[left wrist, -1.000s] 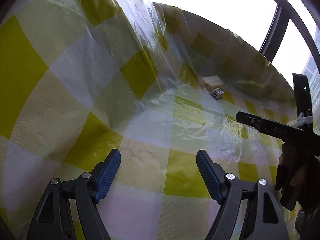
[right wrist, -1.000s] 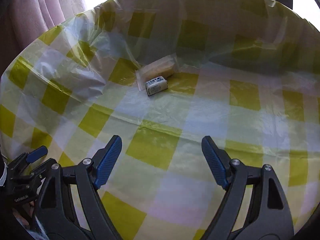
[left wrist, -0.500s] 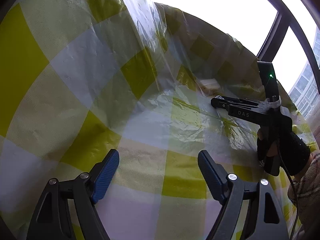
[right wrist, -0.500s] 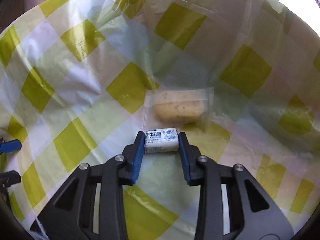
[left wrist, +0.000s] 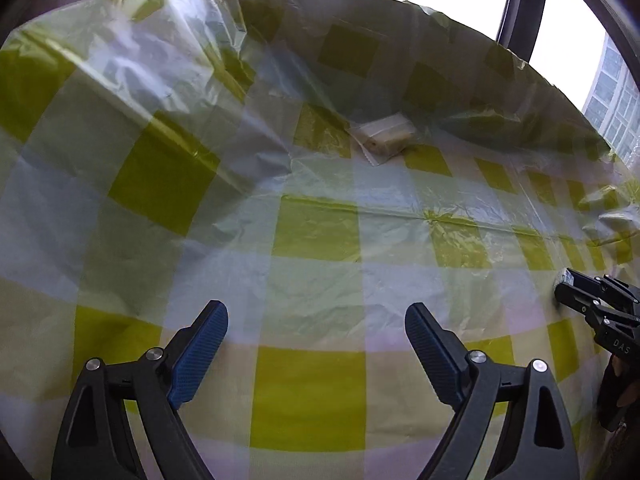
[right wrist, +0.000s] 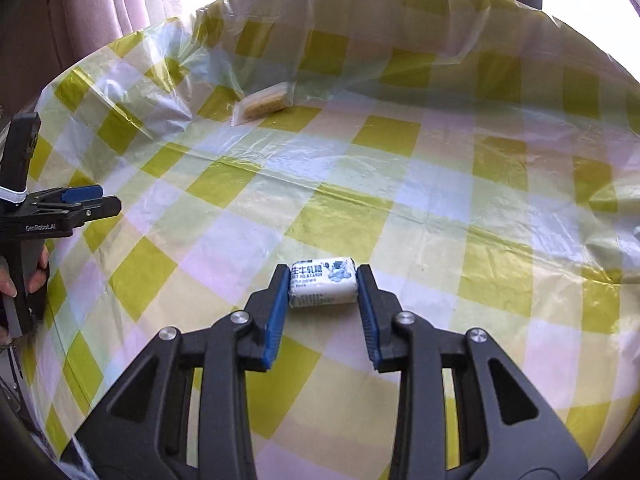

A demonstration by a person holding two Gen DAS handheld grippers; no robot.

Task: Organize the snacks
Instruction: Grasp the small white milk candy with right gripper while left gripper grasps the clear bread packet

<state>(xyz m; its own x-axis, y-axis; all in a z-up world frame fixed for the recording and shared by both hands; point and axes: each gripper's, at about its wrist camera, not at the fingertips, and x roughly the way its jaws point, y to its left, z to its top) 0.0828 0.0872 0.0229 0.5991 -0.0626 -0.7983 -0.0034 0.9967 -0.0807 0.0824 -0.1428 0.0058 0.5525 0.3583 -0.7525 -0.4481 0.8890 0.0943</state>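
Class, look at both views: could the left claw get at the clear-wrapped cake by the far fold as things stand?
Probably yes: the left claw is opening and empty, and only bare checked cloth lies before the cake.

Left wrist view: mounted just behind the left claw [left wrist: 316,344], aimed steeply down and forward across the counter [left wrist: 312,396] toward a bright window, close above the checked plastic cover. Right wrist view: set the same way behind the right claw [right wrist: 322,286], slightly further right, equally close. Shared between both: the wrapped cake [left wrist: 386,136] at the far side, the checked cover, the window frame. Each claw visible at the edge of the other's view.
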